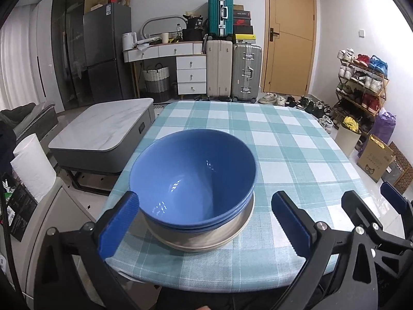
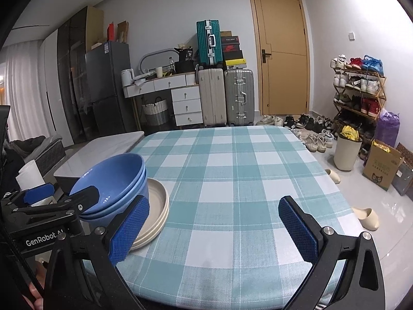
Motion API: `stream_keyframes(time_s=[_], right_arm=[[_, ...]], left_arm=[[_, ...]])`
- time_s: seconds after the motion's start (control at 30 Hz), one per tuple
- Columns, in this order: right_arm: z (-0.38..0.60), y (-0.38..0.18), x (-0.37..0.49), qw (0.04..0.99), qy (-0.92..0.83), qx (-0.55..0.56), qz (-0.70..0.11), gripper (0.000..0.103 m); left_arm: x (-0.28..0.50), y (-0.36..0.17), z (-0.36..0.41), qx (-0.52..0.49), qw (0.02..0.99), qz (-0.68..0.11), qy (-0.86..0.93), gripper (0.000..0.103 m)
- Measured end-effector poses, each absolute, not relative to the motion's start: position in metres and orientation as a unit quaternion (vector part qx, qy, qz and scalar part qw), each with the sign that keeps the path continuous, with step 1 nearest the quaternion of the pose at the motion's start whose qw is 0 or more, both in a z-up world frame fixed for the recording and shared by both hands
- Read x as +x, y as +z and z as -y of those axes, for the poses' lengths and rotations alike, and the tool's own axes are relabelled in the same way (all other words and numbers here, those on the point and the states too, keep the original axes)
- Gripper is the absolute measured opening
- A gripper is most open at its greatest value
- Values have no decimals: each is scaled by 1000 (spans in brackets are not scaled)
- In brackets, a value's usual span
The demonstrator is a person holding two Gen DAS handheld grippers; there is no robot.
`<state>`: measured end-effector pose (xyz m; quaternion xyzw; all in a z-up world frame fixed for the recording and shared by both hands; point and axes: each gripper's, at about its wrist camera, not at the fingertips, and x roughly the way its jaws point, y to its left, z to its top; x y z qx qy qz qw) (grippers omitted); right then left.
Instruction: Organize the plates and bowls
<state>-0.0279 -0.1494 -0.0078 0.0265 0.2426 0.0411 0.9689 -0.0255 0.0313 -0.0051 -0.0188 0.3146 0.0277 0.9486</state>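
The left claw (image 1: 204,222) is being held wide open and empty, its blue pads (image 1: 117,223) flanking the near side of the stack, so the stack is lying straight ahead of it and between its fingers, the left pad seeming to be just beside or touching the bowl wall. The right claw (image 2: 214,230) is also being held open and empty, over bare checked cloth, with the stack lying off to its left and just beyond its left finger; the left claw is therefore being judged the nearer one. The blue bowls (image 1: 193,178) are being seen nested, upright and glossy, two rims at least being countable, and they are being carried on shallow cream plates (image 2: 157,204), themselves stacked. The whole pile is being kept at the near left corner of the desk (image 2: 245,170), close to its edge. Being round, it is offering no long axis.
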Motion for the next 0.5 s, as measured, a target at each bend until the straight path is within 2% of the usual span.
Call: stream_keyframes(time_s=[0.5], right_arm=[[149,-6,-31,970,40,26,-238,102]], left_arm=[[-37,2,-27,7,958,-283,43,103]])
